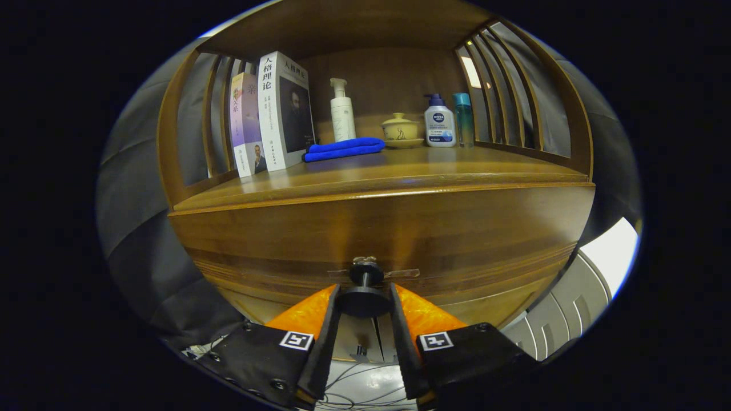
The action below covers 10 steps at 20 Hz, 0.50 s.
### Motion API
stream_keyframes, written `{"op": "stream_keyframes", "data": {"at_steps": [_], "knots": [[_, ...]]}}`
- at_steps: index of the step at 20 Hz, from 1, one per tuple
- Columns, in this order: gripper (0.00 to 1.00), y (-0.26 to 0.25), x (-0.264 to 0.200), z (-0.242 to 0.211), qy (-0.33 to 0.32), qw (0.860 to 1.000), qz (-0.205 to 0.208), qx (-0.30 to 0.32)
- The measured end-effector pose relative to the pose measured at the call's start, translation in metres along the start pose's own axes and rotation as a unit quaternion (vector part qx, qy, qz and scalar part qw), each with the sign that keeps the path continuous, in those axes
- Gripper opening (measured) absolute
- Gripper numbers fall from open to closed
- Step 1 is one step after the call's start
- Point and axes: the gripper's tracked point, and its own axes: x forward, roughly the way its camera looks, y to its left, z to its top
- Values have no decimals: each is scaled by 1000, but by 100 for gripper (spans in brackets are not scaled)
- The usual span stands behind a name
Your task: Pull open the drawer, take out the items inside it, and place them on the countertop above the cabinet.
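Drawer front (388, 240) spans the wooden cabinet just under the countertop (400, 171), and its black knob (365, 294) sits low at the middle, directly between the gripper (364, 299) fingers. The drawer looks closed, its face flush with the cabinet. Both orange-backed fingers (328, 325) press against the sides of the knob's round head, so the jaws are narrowed and clamped on it.

On the countertop, from the left: two upright books (274, 114) lean by the slatted side rail, then a folded blue cloth (344, 148) lies flat with a white pump bottle (341, 111) standing behind it. Next comes a small lidded ceramic cup (400, 130) on a saucer, then a white-and-blue pump bottle (439, 123), and just beside it a teal bottle (464, 120) near the right rail.
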Motion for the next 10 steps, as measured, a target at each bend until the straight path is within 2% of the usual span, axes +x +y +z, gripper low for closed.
{"op": "stream_keyframes", "data": {"at_steps": [2,6,10], "knots": [[47,-1,2,-1,1,1000,9,-3],[25,0,3,-1,5,1000,12,6],[25,0,2,-2,6,1000,12,0]]}}
